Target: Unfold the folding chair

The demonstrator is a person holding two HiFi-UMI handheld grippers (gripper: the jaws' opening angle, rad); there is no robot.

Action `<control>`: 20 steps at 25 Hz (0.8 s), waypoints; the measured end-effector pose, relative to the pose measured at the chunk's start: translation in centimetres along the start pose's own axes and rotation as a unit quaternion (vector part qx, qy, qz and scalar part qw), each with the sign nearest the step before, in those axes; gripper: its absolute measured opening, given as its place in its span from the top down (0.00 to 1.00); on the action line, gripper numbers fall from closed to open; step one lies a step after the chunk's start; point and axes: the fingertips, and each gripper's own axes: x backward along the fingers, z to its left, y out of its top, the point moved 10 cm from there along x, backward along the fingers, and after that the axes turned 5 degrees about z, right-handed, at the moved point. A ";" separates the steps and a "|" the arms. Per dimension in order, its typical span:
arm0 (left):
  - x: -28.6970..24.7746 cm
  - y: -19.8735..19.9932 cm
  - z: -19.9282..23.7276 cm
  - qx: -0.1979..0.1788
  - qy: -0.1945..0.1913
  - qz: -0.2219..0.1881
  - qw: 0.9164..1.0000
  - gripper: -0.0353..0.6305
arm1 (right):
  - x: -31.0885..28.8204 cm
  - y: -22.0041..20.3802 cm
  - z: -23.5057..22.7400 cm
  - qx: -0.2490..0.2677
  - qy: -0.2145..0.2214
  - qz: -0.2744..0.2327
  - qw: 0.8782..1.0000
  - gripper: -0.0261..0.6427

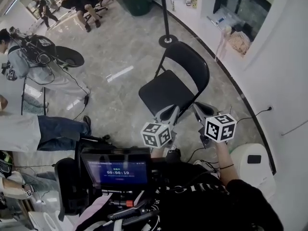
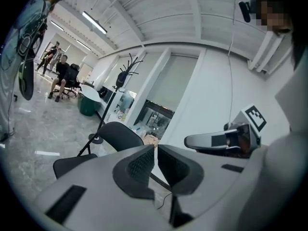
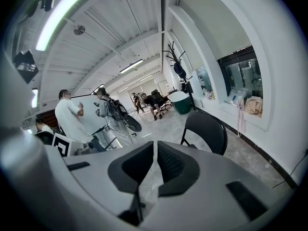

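Seeing the folding chair (image 1: 175, 88) open on the floor (image 1: 110, 81) near my left gripper (image 1: 167, 114) and right gripper (image 1: 201, 110), fingers (image 2: 142, 165) pressed together empty, I judged its stiff, light frame best held by the backrest (image 1: 190, 61).

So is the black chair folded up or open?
Open. The chair has its seat lying flat, and its backrest stands upright behind it.

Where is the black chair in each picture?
Head view: the black chair stands unfolded in the middle of the picture.
Left gripper view: lower left, with its seat and backrest showing.
Right gripper view: right of centre, mostly its backrest showing.
Shared landmark: the black coat stand stands behind the chair in all three views.
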 end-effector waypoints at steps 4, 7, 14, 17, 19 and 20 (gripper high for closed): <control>0.8 -1.7 -3.6 0.001 0.015 -0.018 1.000 0.91 | 3.2 -1.7 -0.2 0.012 0.015 0.004 1.000 0.91; 1.3 -3.4 -6.4 0.003 0.026 -0.027 0.999 0.91 | 5.4 -3.1 -0.6 0.021 0.031 0.008 0.999 0.91; 3.3 -7.1 -12.6 0.002 0.044 -0.027 0.999 0.91 | 10.1 -5.8 -0.7 0.031 0.063 0.014 0.997 0.91; 4.0 -8.0 -14.1 -0.004 0.056 -0.029 0.998 0.91 | 11.1 -6.5 -0.4 0.040 0.076 0.014 0.996 0.91; 4.5 -8.4 -14.8 -0.006 0.062 -0.032 0.998 0.91 | 11.7 -6.9 -0.1 0.048 0.081 0.015 0.995 0.91; 4.7 -8.5 -15.1 -0.008 0.064 -0.034 0.997 0.91 | 12.0 -7.1 0.0 0.050 0.083 0.015 0.995 0.91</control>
